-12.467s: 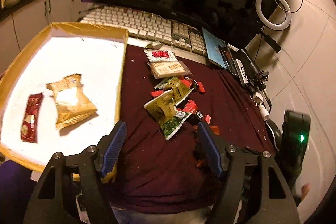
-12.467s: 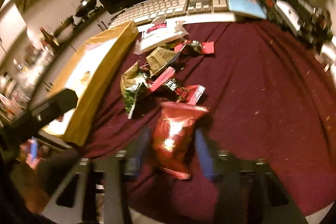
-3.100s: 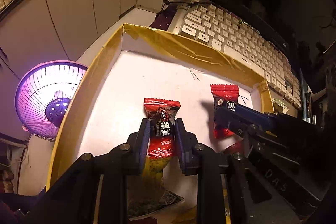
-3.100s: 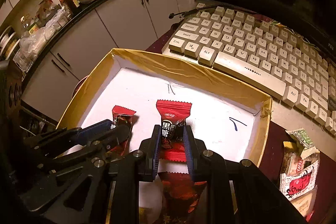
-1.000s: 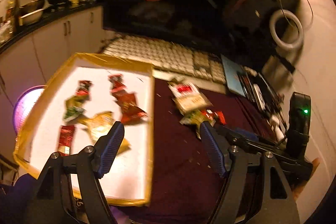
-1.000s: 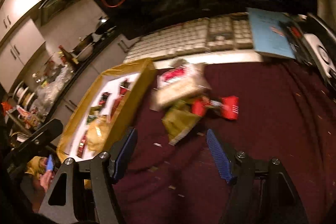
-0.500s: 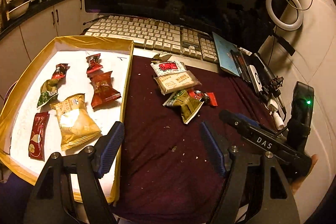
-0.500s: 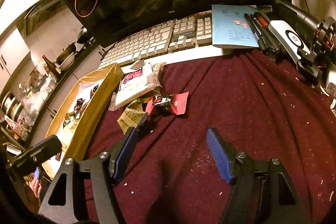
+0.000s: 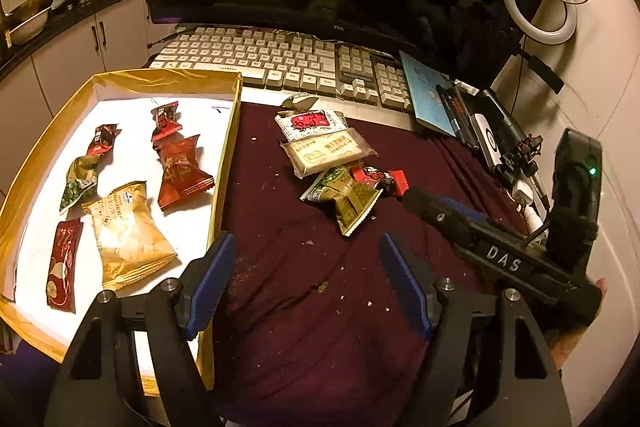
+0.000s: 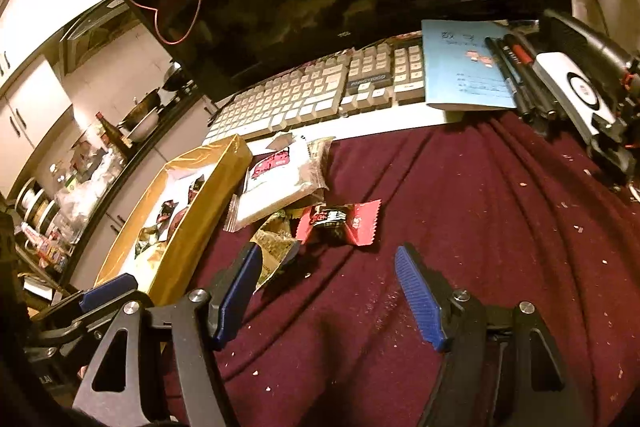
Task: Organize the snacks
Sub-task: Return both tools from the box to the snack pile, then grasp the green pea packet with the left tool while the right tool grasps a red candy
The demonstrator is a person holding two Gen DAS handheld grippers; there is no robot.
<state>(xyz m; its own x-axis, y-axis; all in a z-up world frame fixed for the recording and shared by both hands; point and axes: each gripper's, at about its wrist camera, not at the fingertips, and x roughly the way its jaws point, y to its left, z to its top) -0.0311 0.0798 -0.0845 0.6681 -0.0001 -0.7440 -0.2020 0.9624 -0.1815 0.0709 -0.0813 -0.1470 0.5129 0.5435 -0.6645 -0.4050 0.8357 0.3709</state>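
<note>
Maroon cloth (image 9: 304, 307): both tongs now spread, empty; candies left in tray (image 9: 230, 131).

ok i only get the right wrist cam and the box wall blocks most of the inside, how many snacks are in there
observer: six, spread over the floor of the box: two small red candies, a green packet, a big red packet, a gold packet and a dark red bar.
operator: and is the left claw carrying anything, i just see a bit of it
observer: no, the left claw is open and empty, low over the cloth beside the box.
</note>
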